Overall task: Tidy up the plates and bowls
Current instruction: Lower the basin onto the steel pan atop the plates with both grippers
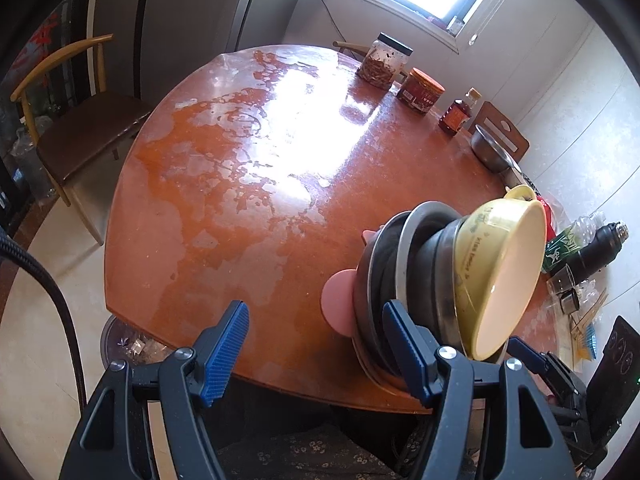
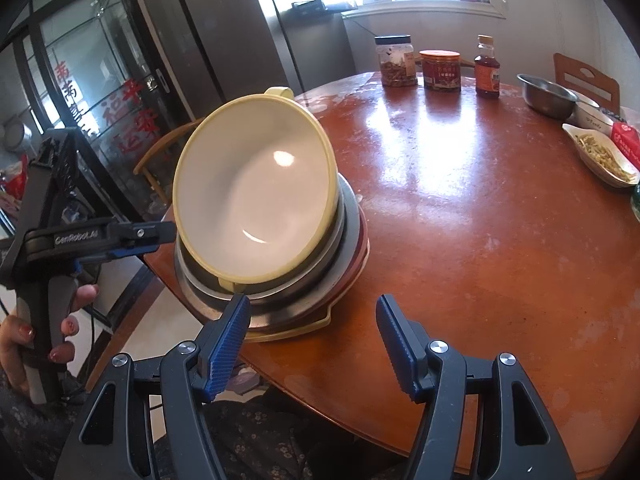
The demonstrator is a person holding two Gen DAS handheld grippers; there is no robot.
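A stack of dishes stands at the near edge of the round wooden table (image 2: 480, 220). A yellow bowl (image 2: 256, 188) with a white inside lies tilted on top of steel bowls (image 2: 320, 280), which rest on a pink plate and a yellow plate (image 2: 296, 330). The stack also shows in the left wrist view, with the yellow bowl (image 1: 496, 264) on top and the pink plate (image 1: 338, 300) beneath. My left gripper (image 1: 316, 340) is open, its right finger beside the stack. My right gripper (image 2: 314, 336) is open and empty, just in front of the stack.
At the table's far side stand a clear jar (image 2: 395, 60), a red-lidded jar (image 2: 441, 69) and a sauce bottle (image 2: 487, 68). A steel bowl (image 2: 546, 94) and a dish of food (image 2: 600, 156) sit at the right. A wooden chair (image 1: 76, 120) stands left.
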